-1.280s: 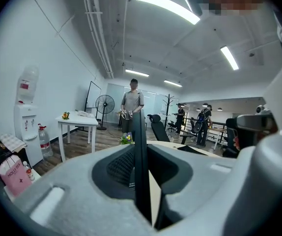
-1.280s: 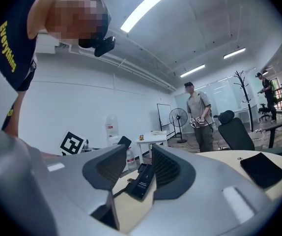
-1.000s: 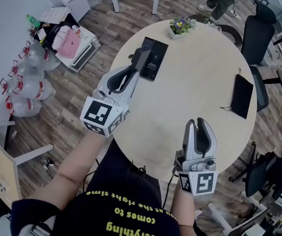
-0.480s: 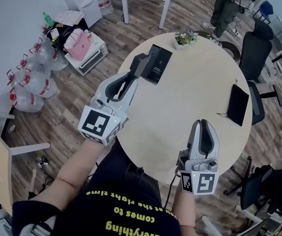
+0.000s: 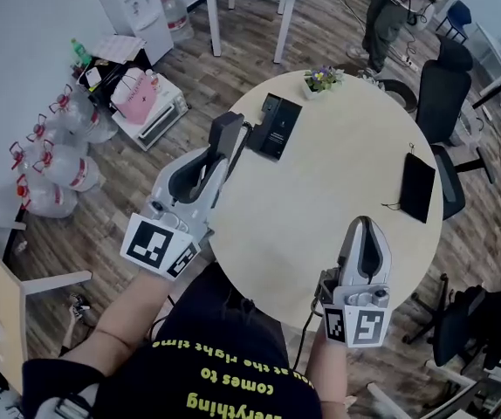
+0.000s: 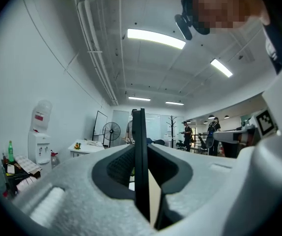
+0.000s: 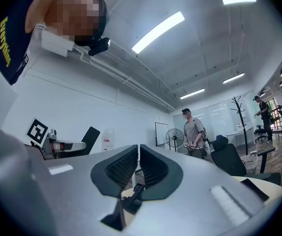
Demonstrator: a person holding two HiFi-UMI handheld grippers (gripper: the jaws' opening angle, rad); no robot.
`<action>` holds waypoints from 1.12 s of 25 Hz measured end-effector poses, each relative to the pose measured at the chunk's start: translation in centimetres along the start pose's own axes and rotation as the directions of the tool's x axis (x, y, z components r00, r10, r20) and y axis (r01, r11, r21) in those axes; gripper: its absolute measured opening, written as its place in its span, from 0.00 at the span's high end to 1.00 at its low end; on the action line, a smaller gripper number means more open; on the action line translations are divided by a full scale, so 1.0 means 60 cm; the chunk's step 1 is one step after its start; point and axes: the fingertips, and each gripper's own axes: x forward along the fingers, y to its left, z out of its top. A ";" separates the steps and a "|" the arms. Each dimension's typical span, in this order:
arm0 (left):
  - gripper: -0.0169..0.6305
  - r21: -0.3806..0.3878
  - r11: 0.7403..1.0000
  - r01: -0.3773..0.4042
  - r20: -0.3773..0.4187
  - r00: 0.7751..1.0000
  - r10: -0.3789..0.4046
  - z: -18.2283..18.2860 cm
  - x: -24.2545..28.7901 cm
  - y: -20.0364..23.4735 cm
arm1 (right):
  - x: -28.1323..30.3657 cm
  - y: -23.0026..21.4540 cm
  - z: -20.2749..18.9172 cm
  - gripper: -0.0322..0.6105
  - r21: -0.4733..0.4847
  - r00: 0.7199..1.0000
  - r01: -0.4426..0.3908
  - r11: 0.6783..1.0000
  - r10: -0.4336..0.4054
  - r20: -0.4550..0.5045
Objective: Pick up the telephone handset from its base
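Observation:
On the round beige table (image 5: 320, 199) lies the black telephone base (image 5: 277, 127), near the far left edge. My left gripper (image 5: 220, 147) is shut on the black handset (image 5: 226, 133), which hangs in the air just left of the base, clear of it. In the left gripper view the handset (image 6: 140, 151) shows edge-on as a dark slab clamped between the pads. My right gripper (image 5: 363, 227) hovers over the table's near edge. Its jaws are closing, almost together, and nothing is between them (image 7: 137, 156).
A small flower pot (image 5: 320, 79) stands at the table's far edge and a black tablet (image 5: 417, 187) with a cable lies at its right. Office chairs (image 5: 442, 81) ring the right side. Water bottles (image 5: 54, 160) and boxes crowd the floor at left. A person (image 5: 390, 7) stands beyond.
The left gripper has lifted the handset up and away from the base, toward the left. The right gripper's jaws have gone from open to nearly together, and it has risen a little.

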 end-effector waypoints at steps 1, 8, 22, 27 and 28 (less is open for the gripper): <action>0.85 0.007 1.000 -0.002 0.008 1.000 0.002 0.004 -0.004 0.001 | 0.002 0.004 0.002 0.91 -0.003 1.000 0.002 1.000 -0.002 0.001; 0.85 0.013 1.000 0.016 0.004 1.000 -0.016 0.000 -0.020 0.008 | 0.017 0.041 0.000 0.93 -0.034 1.000 -0.013 0.999 0.012 -0.022; 0.85 0.000 1.000 0.006 0.018 1.000 -0.006 -0.004 -0.042 0.025 | 0.017 0.073 0.021 0.93 -0.099 1.000 -0.020 0.995 0.020 -0.008; 0.85 0.001 1.000 0.010 0.020 1.000 -0.010 -0.002 -0.048 0.023 | 0.009 0.082 0.026 0.93 -0.098 1.000 -0.031 0.995 0.031 -0.005; 0.85 0.002 1.000 0.011 0.020 1.000 -0.011 -0.002 -0.048 0.022 | 0.008 0.082 0.027 0.93 -0.098 0.999 -0.032 0.995 0.031 -0.005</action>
